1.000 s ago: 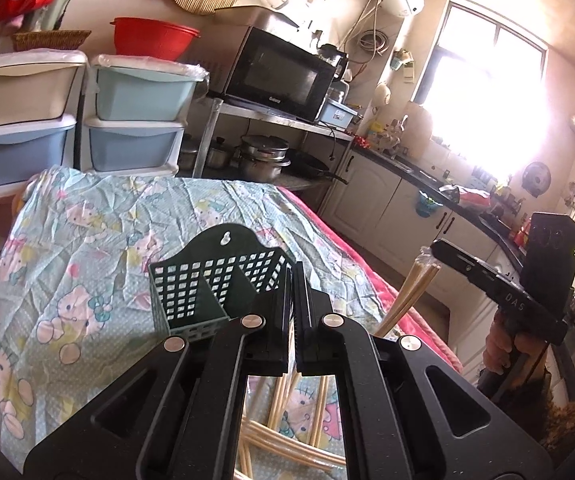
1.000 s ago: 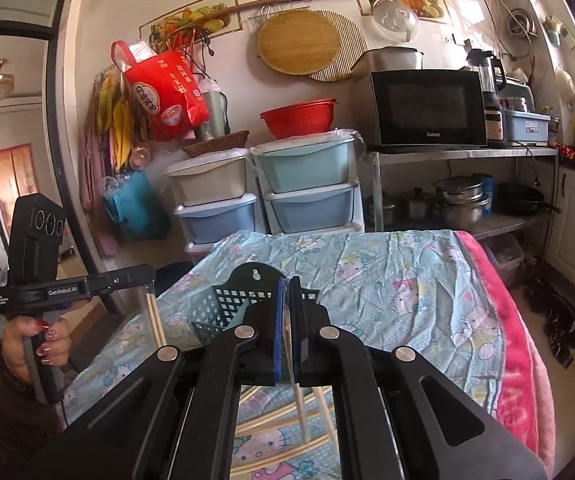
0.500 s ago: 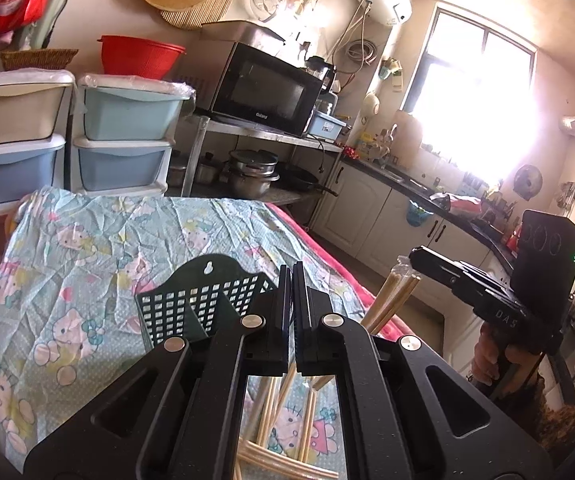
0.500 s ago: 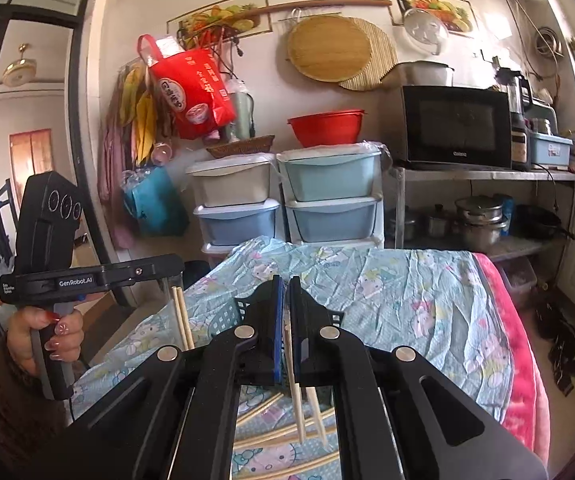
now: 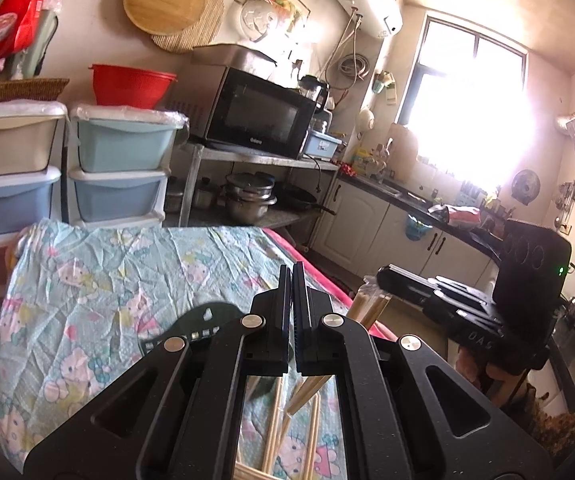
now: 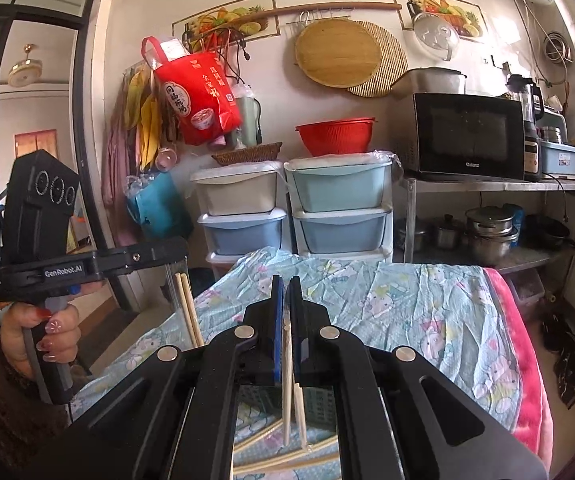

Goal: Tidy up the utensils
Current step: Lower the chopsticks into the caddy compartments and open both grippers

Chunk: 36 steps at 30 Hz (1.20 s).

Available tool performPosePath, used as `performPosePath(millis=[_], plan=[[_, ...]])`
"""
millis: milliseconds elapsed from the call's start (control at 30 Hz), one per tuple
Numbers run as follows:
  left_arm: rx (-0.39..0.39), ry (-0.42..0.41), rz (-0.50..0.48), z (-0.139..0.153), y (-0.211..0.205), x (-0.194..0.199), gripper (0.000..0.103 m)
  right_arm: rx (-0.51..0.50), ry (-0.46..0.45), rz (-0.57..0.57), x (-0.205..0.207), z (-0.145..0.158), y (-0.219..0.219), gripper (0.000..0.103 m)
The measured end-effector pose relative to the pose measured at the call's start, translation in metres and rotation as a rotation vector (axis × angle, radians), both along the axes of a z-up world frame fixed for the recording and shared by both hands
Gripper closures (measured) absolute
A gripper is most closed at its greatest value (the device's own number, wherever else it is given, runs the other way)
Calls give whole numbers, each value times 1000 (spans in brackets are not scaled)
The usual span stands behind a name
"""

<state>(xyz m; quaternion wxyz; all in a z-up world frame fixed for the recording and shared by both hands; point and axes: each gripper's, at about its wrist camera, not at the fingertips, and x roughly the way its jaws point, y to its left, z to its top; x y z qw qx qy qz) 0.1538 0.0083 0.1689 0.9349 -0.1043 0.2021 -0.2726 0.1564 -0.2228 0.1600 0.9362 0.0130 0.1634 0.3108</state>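
Low at frame centre of each wrist view, the left gripper point(image 5: 292, 280) and the right gripper point(image 6: 285, 294) are each clamped on a pair of chopsticks, the left pair point(image 6: 186, 305) and the right pair point(image 6: 290, 384) both hanging tips-down, presumably so they can drop upright into the green basket point(image 5: 191, 322) on the patterned cloth point(image 5: 99, 280). More loose chopsticks point(image 5: 279, 436) lie on the cloth below. Gripper bodies hide most of the basket, so its compartments cannot be made out.

wrist views, facing table point(image 5: 87, 280), shared
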Motion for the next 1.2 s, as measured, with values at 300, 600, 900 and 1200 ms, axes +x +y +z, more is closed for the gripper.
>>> performPosePath(millis=[300,600,900,1200], plan=[[0,-52,38,26,7,16,103,70,18,-34,25,9,2,99],[33,-82,96,36,9,31,103,215,72,-122,50,13,-9,99],[27,-71,143,32,20,51,103,295,86,-169,70,24,-13,99],[28,-74,163,24,25,62,102,281,119,-209,90,13,-14,99]])
